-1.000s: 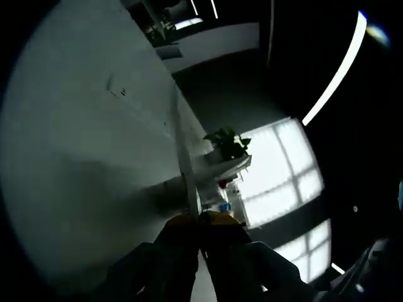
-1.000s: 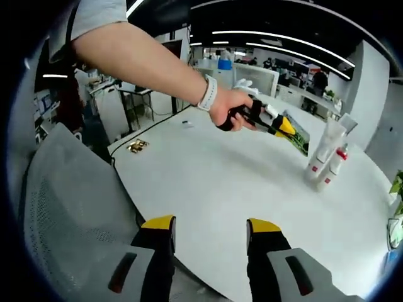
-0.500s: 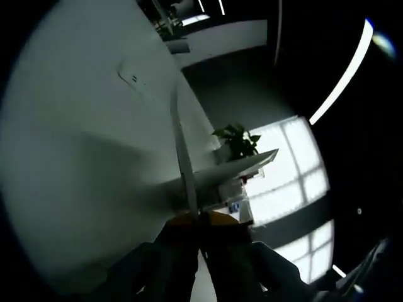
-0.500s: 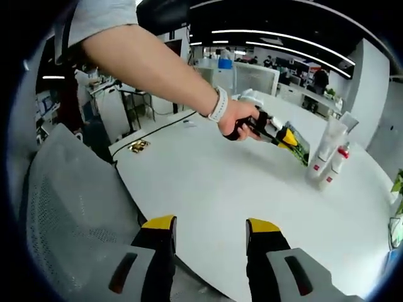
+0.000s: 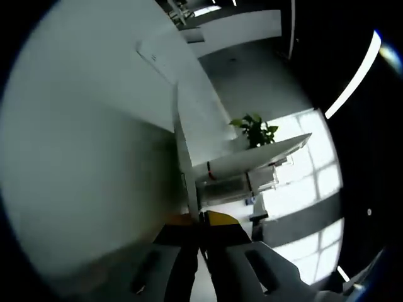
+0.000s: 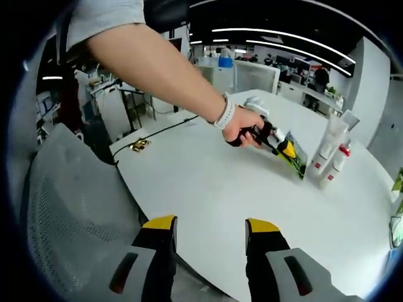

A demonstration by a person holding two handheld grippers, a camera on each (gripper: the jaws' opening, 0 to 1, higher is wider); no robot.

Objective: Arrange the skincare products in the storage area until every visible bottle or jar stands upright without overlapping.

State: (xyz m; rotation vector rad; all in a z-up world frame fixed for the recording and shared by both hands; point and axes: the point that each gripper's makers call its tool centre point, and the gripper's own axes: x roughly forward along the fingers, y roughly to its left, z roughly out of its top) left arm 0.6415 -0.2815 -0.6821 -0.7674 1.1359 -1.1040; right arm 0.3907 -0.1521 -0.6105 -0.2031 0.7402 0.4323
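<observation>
no readable text, tube [image 6: 330, 143] labels too small to read

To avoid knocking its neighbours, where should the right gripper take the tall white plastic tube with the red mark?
Probably mid-body on the tall white tube, coming from the near, bare table side: it stands upright, with the small red-capped bottle and the left gripper's flat green packet flanking it.

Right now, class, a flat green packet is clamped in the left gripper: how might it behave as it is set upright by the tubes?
The flat green packet looks thin, so probably light and bendy. Its narrow edge suggests it may topple unless leaned on something. Held by the left gripper beside the tall white tube, it could nudge that tube over.
</observation>
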